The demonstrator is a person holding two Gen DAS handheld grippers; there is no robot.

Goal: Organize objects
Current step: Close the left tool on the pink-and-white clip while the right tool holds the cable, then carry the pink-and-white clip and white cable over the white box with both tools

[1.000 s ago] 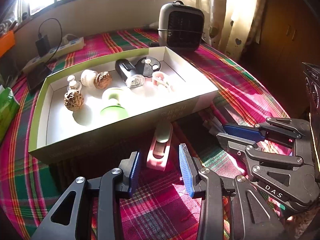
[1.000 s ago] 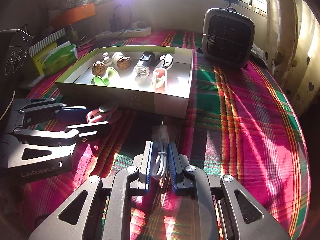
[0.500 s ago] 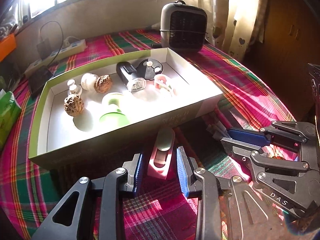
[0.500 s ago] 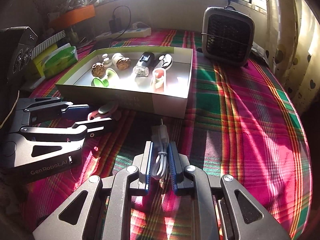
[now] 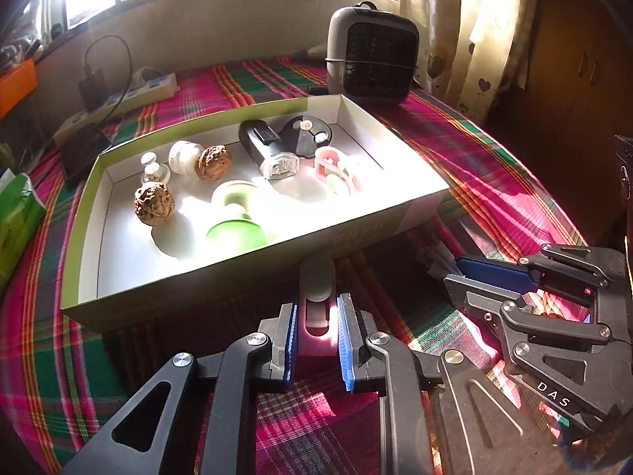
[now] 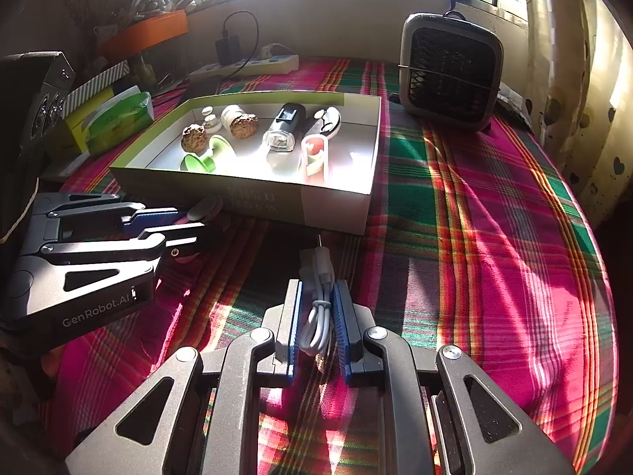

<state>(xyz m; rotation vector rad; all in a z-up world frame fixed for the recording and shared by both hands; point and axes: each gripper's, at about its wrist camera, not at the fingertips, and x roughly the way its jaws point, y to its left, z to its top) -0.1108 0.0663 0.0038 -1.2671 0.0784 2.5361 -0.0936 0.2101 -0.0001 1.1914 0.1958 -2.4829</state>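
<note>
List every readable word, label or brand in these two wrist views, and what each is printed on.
"DAS": side of the right gripper, partly cut off.
"GenRobot.AI": side of the left gripper.
Print on the box front wall: too blurred to read.
Green packet: print too small to read.

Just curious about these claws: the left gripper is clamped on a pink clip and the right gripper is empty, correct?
Not quite. The right gripper is not empty: the right wrist view shows it shut on a coiled white cable. The left gripper does clamp the pink clip.
</note>
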